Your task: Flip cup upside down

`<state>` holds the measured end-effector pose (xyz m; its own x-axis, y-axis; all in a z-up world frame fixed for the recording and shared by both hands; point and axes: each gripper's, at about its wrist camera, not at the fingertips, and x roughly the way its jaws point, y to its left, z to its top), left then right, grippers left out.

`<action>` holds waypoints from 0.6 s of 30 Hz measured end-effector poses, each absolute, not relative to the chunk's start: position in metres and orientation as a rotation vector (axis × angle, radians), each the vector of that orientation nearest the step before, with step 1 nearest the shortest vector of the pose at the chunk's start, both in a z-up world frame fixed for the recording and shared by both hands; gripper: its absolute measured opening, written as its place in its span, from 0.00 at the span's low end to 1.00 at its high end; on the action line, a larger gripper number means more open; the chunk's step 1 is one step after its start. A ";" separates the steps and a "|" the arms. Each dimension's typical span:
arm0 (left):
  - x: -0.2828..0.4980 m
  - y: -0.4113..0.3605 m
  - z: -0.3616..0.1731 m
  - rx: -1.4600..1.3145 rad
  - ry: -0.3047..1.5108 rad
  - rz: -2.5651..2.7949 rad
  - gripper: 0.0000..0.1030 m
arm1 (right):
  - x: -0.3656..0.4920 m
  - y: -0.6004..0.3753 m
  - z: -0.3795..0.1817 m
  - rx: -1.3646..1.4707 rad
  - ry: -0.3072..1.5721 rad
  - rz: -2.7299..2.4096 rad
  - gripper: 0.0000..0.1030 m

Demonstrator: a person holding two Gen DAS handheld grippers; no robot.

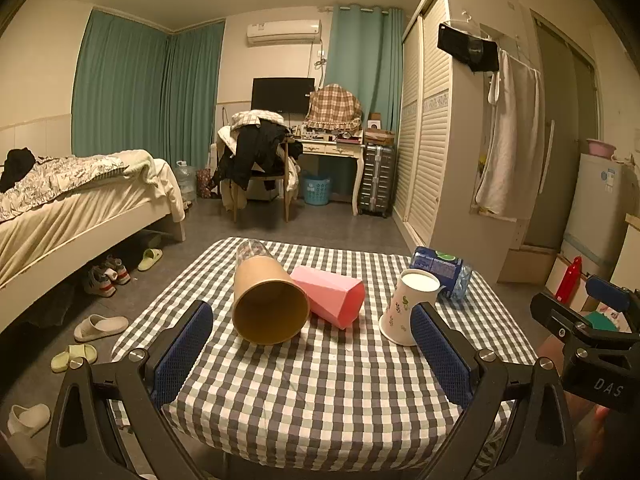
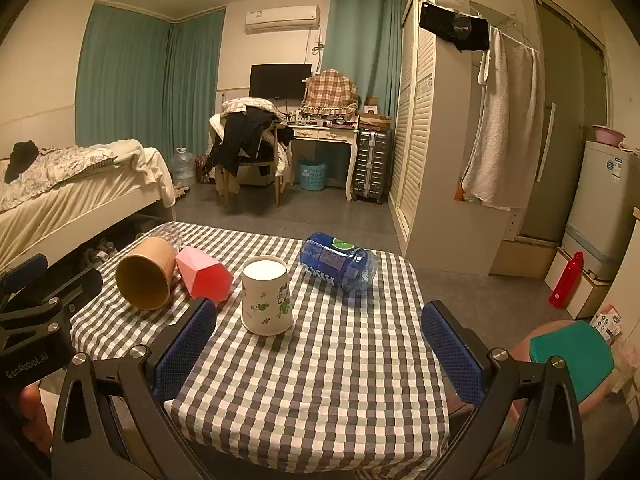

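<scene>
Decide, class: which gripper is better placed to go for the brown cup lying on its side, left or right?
Probably the left. The brown cup lies straight ahead of the open left gripper. From the open right gripper, it sits far to the left, behind the white cup.

Table (image 2: 320, 380): covered by a grey-and-white checked cloth
White cup (image 2: 267, 295): stands mouth down, floral print on its side
Brown paper cup (image 2: 146, 274): lies on its side, mouth toward the cameras
Pink cup (image 2: 204, 276): faceted, on its side, touching the brown one
Blue bottle (image 2: 338, 263): on its side, behind the white cup
</scene>
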<state>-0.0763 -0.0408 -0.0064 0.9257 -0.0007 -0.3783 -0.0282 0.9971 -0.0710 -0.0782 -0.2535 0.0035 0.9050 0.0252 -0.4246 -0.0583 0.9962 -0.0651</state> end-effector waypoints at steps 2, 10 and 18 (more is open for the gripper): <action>-0.077 -0.041 -0.006 -0.075 0.388 0.014 0.99 | -0.078 -0.254 0.003 -0.077 0.439 0.047 1.00; -0.077 -0.040 -0.005 -0.076 0.387 0.014 0.99 | -0.078 -0.254 0.003 -0.076 0.440 0.047 1.00; -0.076 -0.040 -0.004 -0.075 0.388 0.011 0.99 | -0.079 -0.253 0.003 -0.078 0.441 0.044 1.00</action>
